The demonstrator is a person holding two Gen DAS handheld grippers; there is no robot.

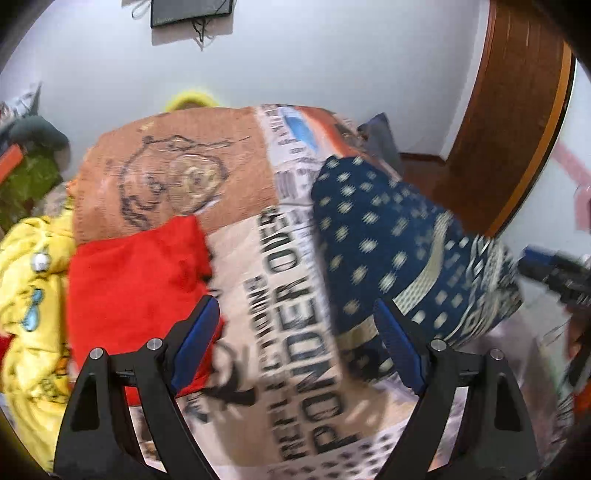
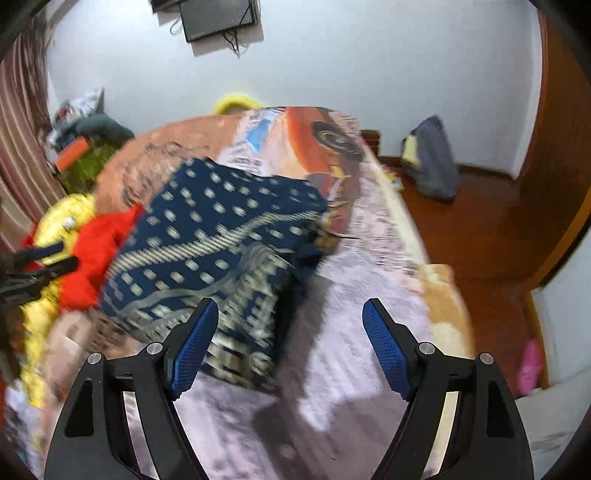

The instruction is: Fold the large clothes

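Observation:
A navy garment with pale dots and patterned bands [image 1: 391, 251] lies folded in a thick bundle on the printed bedspread [image 1: 295, 332]; it also shows in the right wrist view [image 2: 221, 243]. A red garment [image 1: 136, 280] lies to its left, also seen in the right wrist view [image 2: 99, 251]. My left gripper [image 1: 295, 332] is open and empty above the bedspread between the two garments. My right gripper [image 2: 290, 328] is open and empty just above the navy bundle's near right corner. The frames are motion-blurred.
Yellow clothes [image 1: 33, 295] are heaped at the bed's left side. A wooden door [image 1: 517, 122] and wooden floor [image 2: 461, 229] lie to the right, with a grey bag [image 2: 432, 158] on the floor. A wall-mounted screen [image 2: 218, 14] hangs on the far wall.

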